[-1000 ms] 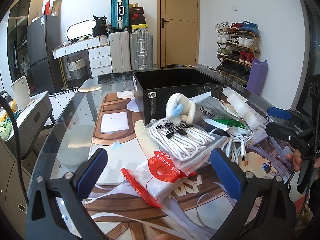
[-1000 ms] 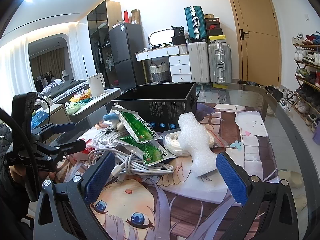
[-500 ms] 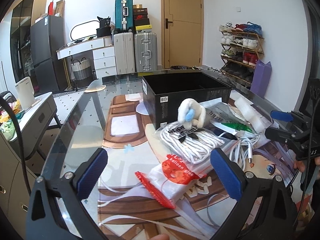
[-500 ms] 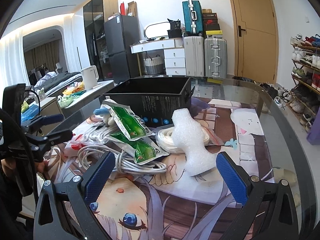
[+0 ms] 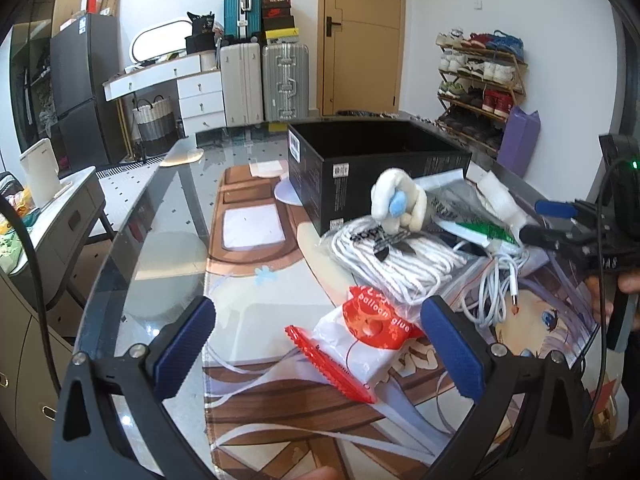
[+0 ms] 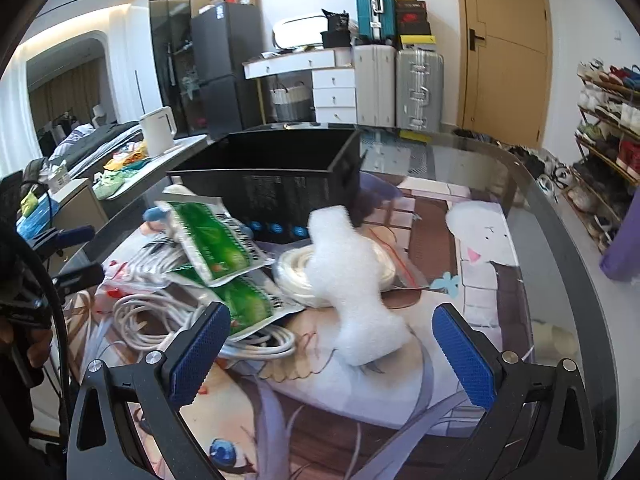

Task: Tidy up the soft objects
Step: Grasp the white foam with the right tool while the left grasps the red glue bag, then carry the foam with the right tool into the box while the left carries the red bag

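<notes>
An open black box stands on the glass table; it also shows in the right wrist view. In front of it lies a pile: a white plush toy, a bag of white cords, a red and white balloon glue bag, green packets, a white cable, a coiled white tube and a white foam piece. My left gripper is open and empty, with the glue bag between its fingers. My right gripper is open and empty just before the foam piece.
A printed mat covers the table's middle. The table's curved glass edge runs on the left, with a low cabinet beyond. Suitcases, a door and a shoe rack stand along the far walls.
Both grippers have moved nearer the pile, and the objects look larger. Both stay open and nothing has been taken hold of.
</notes>
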{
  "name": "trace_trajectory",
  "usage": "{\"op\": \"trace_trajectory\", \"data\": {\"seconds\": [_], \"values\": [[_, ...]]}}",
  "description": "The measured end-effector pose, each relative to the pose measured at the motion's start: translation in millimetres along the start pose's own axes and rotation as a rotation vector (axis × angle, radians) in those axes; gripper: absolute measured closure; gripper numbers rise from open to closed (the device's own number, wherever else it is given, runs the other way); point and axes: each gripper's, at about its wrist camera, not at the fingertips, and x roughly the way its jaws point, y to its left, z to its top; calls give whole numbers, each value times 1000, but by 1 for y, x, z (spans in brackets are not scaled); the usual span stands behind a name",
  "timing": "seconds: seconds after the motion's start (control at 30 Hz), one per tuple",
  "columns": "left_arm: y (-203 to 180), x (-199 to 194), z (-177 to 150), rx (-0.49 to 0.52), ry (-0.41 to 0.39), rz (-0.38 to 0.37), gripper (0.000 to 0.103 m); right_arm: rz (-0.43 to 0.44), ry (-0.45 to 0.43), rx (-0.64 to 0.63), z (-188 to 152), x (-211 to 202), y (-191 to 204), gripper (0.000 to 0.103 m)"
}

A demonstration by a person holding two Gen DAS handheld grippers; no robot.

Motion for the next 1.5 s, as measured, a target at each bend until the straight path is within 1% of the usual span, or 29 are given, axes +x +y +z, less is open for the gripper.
{"op": "trace_trajectory", "data": {"seconds": [0.13,0.23,0.33,0.4,0.53,0.6,0.7,0.73,0.83,0.87,0.9,0.93,0.97,1.0,1.03,1.13,1.4,1.5], "values": [[-1,5,-1,6,23,-6,0,13,16,34,3,7,-8,0],[-3,7,-3,11,38,-15,0,18,33,36,5,13,-10,1],[-4,10,-3,11,57,-38,0,24,47,29,6,19,-11,7],[-4,11,-4,18,67,-45,0,33,60,29,6,22,-11,14],[-6,12,-5,26,72,-51,0,43,72,39,6,26,-11,24],[-6,13,-5,26,76,-53,0,52,77,41,5,29,-12,32],[-6,13,-6,26,74,-54,1,59,79,35,4,31,-11,41],[-6,13,-6,29,72,-57,2,61,79,31,4,32,-10,42],[-8,12,-7,39,64,-62,9,63,78,23,2,31,-7,52],[-8,12,-7,42,66,-61,10,65,79,22,2,31,-7,57],[-8,12,-8,47,65,-57,14,67,80,20,1,29,-6,62],[-9,13,-8,51,66,-58,16,70,78,18,1,28,-6,64],[-9,14,-9,54,73,-62,21,73,73,14,0,27,-5,64],[-10,14,-9,57,78,-64,29,75,69,10,0,26,-4,64],[-10,14,-9,60,82,-65,33,75,65,7,-1,24,-3,64],[-11,13,-10,71,82,-64,42,77,58,8,-2,23,-3,65],[-7,7,-9,48,65,-82,57,71,38,0,-3,17,-2,66],[-4,5,-7,31,52,-82,59,69,29,0,-3,15,-3,66]]}}
